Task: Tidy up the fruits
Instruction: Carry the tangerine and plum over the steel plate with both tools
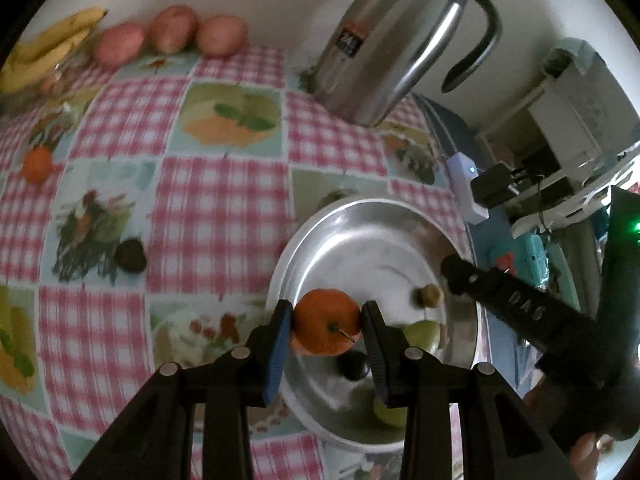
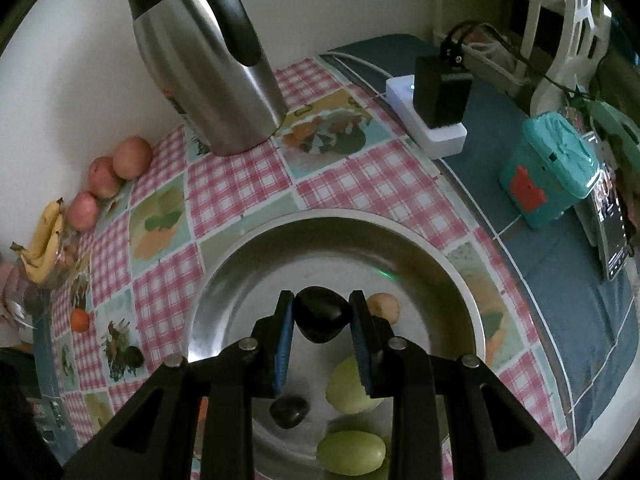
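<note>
My left gripper is shut on an orange, held over the near-left rim of the round metal tray. My right gripper is shut on a dark, near-black fruit above the middle of the same tray. In the tray lie two green fruits, another dark fruit and a small brownish fruit. The right gripper's black finger reaches over the tray's right side in the left wrist view.
On the checked tablecloth lie a small orange and a dark fruit. Bananas and three red apples line the wall. A steel thermos jug stands behind the tray. A white charger block and teal box sit right.
</note>
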Demonstrator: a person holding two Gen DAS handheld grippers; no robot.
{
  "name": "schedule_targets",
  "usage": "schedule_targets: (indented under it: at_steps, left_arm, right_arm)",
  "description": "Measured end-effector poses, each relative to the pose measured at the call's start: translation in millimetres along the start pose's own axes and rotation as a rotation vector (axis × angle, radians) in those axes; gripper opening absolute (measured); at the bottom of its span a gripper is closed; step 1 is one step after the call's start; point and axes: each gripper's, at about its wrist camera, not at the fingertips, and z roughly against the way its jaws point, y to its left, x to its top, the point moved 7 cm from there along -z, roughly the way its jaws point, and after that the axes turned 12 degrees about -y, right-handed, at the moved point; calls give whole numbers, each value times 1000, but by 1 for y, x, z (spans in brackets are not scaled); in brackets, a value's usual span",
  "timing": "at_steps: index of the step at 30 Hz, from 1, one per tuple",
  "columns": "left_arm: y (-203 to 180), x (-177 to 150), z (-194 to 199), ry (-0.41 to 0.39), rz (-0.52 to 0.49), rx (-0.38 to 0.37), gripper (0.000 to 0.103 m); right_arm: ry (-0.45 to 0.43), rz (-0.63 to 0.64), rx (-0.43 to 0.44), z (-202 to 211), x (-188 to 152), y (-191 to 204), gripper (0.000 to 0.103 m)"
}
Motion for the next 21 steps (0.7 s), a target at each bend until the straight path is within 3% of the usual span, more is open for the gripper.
schedule_targets:
  at_steps: [11,21]
  left_arm:
    - [0,13,-36,15,-12,24,38]
    - [1,2,-57,49,14,33,38]
  right_arm:
    - [31,-3,-11,-19,-3,0,29]
    - [62,2,-30,-36,-10,-2,29]
